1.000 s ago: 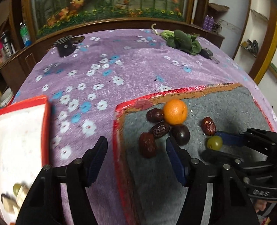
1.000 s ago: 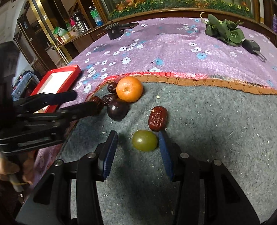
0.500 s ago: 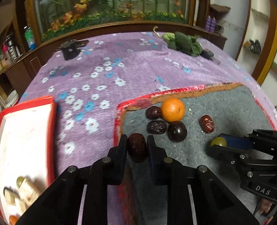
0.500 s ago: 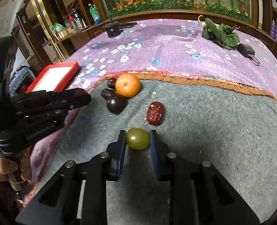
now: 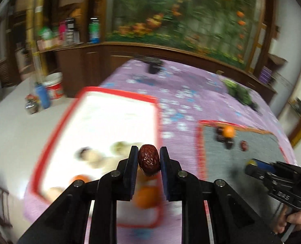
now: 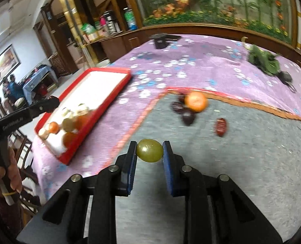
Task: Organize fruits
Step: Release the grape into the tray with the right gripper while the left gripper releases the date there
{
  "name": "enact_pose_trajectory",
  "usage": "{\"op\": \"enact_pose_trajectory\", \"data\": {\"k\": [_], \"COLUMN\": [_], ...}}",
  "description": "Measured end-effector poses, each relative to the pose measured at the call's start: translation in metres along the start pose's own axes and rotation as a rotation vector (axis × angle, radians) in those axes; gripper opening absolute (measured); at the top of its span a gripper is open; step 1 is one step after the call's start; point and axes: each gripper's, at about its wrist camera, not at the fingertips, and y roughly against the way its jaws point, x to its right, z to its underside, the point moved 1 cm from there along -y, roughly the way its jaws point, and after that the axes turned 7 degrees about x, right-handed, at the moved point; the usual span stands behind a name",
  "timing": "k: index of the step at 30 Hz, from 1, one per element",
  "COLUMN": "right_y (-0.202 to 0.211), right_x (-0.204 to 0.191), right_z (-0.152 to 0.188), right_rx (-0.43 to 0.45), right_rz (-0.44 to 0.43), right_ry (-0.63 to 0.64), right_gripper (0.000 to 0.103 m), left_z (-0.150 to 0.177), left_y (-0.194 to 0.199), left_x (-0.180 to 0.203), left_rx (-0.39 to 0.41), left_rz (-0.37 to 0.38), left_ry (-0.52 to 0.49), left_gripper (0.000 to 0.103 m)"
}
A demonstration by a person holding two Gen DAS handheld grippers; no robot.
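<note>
wrinkled dark-red date (image 5: pixel 149 159), glossy skin

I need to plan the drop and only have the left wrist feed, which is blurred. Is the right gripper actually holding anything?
Observer: Yes, the right gripper is shut on a green grape, lifted off the grey mat.
Operator: What fruit is left on that mat?
Observer: An orange, three dark fruits beside it, and one red date lying apart.
Operator: Is the tray's far end free?
Observer: Yes, the red tray has fruit only at its near end; your left gripper holds its date above that end.
</note>
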Motion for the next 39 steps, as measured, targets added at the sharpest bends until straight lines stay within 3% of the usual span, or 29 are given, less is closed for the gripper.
{"op": "enact_pose_trajectory", "data": {"k": [7, 19, 21, 23, 24, 27, 28, 30, 33, 39], "right_y": [-0.035, -0.118, -0.132, -0.137, -0.142, -0.158, -0.164, -0.166, -0.152, -0.113], "right_x": [-0.067, -0.135, -0.141, -0.147, -0.149, -0.151, -0.153, -0.156, -0.155, -0.137], "right_z": [-0.014, -0.046, -0.049, -0.058, -0.065, -0.078, -0.081, -0.087, -0.092, -0.086], "right_rx": [-0.048, -0.132, -0.152, -0.117, -0.118, -0.135, -0.145, -0.139, -0.108, -0.042], "right_rz": [-0.142, -0.229, -0.221, -0.183, -0.179, -0.173, -0.181, -0.176, -0.198, -0.168], "right_ry": [0.052, 0.143, 0.160, 0.203, 0.210, 0.217, 0.225, 0.243, 0.228, 0.178], "right_gripper": [0.027, 0.027, 0.028, 0.028, 0.028, 0.028, 0.029, 0.032, 0.041, 0.043], "left_z": [0.009, 0.023, 0.023, 0.023, 0.024, 0.023, 0.022, 0.021, 0.020, 0.019], "left_y": [-0.007, -0.038, -0.041, -0.043, -0.044, -0.041, -0.038, -0.035, -0.029, -0.020], "left_x": [-0.066, -0.089, -0.090, -0.091, -0.092, -0.092, -0.092, -0.093, -0.094, -0.086], "left_rx": [-0.010, -0.062, -0.069, -0.077, -0.080, -0.070, -0.060, -0.051, -0.043, -0.041], "left_rz": [-0.121, -0.108, -0.104, -0.101, -0.099, -0.100, -0.104, -0.108, -0.109, -0.136], "left_ry": [0.128, 0.159, 0.160, 0.167, 0.171, 0.186, 0.188, 0.187, 0.189, 0.164], "left_gripper": [0.020, 0.020, 0.020, 0.021, 0.026, 0.057, 0.061, 0.063, 0.074, 0.076]}}
